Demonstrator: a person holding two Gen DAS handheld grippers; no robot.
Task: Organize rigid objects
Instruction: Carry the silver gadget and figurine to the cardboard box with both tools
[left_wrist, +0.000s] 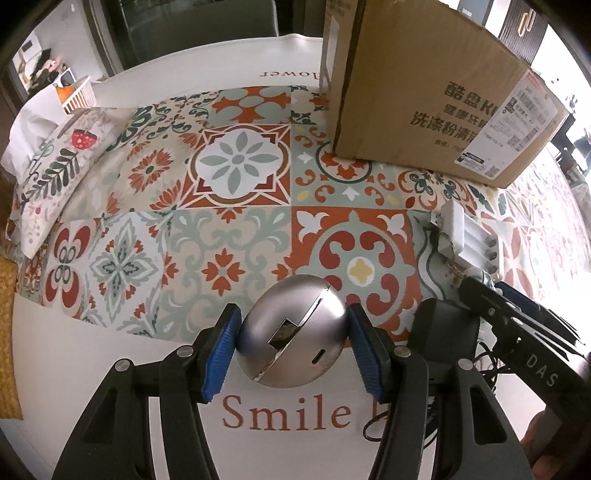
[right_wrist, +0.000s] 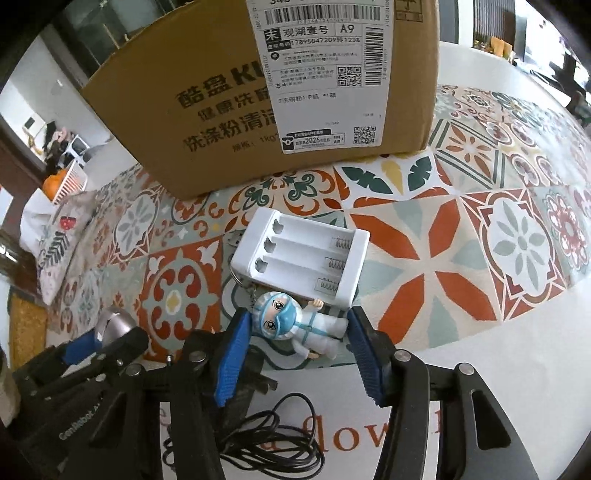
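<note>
A silver metal ball-shaped gadget (left_wrist: 293, 332) sits between the blue pads of my left gripper (left_wrist: 293, 345), which is shut on it; its edge also shows in the right wrist view (right_wrist: 116, 325). My right gripper (right_wrist: 293, 354) is open around a small doll keychain in a white suit and blue mask (right_wrist: 301, 325) lying on the table. A white battery charger (right_wrist: 303, 260) lies just beyond the doll; it also shows in the left wrist view (left_wrist: 465, 236). A black plug with a coiled cable (right_wrist: 258, 417) lies under the right gripper.
A large cardboard box (left_wrist: 424, 96) stands at the back of the patterned tablecloth (left_wrist: 221, 206); it also fills the top of the right wrist view (right_wrist: 277, 92). A flowered pouch (left_wrist: 55, 170) lies at the left edge. The right gripper body (left_wrist: 517, 332) is close on the right.
</note>
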